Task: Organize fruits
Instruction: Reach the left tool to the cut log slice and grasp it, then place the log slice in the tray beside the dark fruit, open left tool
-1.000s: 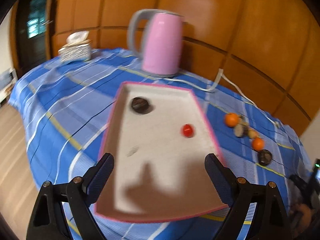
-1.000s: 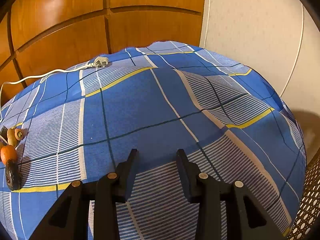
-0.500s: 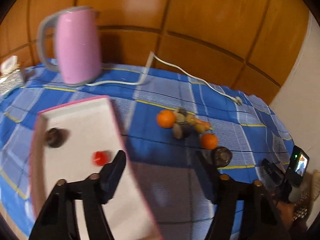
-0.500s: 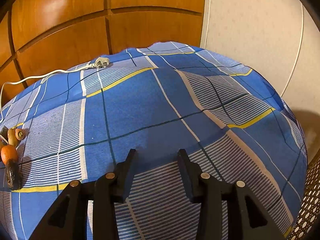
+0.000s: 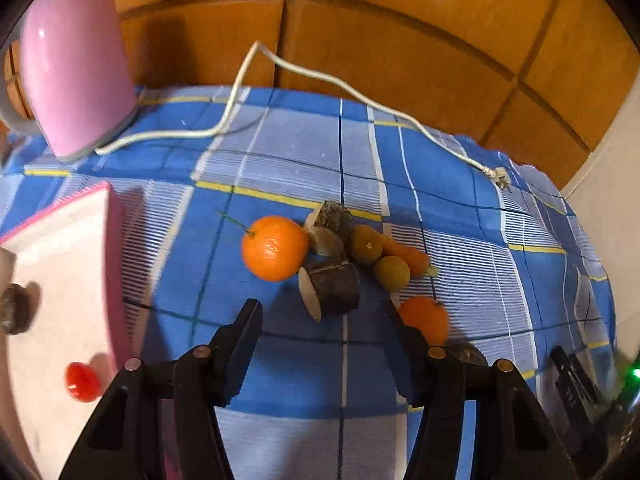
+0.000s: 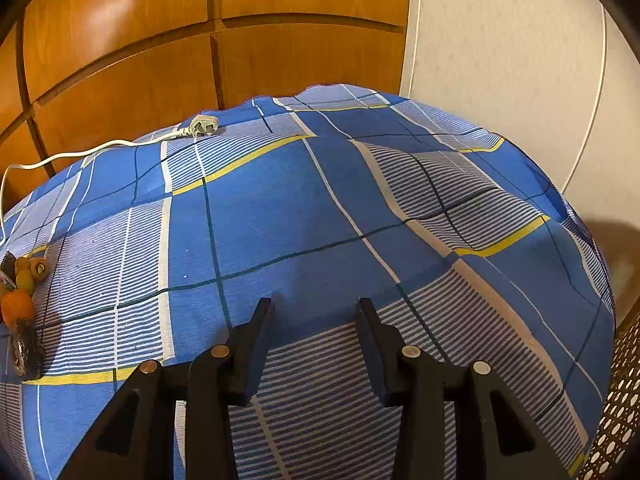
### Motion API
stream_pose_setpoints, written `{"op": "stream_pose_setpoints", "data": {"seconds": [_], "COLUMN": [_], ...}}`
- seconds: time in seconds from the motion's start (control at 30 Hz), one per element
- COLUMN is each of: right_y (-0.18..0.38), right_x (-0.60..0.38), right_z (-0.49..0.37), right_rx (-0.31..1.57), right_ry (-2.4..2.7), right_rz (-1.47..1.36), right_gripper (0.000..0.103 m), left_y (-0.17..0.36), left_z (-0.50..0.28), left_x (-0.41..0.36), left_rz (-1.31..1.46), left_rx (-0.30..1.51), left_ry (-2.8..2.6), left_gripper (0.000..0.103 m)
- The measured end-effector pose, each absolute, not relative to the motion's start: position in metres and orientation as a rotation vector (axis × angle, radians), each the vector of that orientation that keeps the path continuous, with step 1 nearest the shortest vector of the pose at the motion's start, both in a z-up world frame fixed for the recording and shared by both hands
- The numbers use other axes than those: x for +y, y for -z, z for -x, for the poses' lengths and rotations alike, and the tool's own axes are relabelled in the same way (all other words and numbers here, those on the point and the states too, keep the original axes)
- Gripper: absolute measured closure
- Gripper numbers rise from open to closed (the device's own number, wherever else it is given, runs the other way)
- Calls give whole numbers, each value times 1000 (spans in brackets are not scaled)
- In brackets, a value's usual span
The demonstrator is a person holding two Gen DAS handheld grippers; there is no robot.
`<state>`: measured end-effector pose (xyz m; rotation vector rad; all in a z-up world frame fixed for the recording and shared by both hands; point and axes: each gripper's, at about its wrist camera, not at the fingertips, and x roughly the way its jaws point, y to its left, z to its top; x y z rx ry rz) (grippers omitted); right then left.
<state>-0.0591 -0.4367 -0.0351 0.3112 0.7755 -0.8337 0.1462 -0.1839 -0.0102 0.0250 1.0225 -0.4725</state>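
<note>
Pink-rimmed, the tray (image 5: 60, 272) at the left held only a dark fruit (image 5: 14, 308) and a red one (image 5: 82, 382); most of the job looked undone, since the pile (image 5: 340, 256) lay on the blue cloth (image 5: 460, 208) right of it: two oranges, cut dark pieces, small green fruits; the left gripper (image 5: 324, 320) tilted down just short of a dark piece (image 5: 332, 290), jaws closing, nothing between them; the right gripper (image 6: 314, 320) hung empty, jaws apart, over bare cloth.
</note>
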Motion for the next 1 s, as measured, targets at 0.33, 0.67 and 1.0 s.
{"op": "stream_pose_setpoints", "data": {"seconds": [0.33, 0.67, 1.0], "right_y": [36, 36, 35], "right_x": [-437, -437, -437], "right_z": [59, 60, 61], "right_rx": [776, 776, 775], "right_ry": [837, 835, 833], "right_rz": [-301, -303, -305], "right_gripper": [60, 60, 60], "left_y": [15, -20, -19], "left_z": [-139, -90, -55], "left_x": [-186, -117, -8], "left_rz": [6, 115, 211], "left_rx": [994, 924, 892], "left_ry": [532, 537, 357], "left_gripper": [72, 72, 72]}}
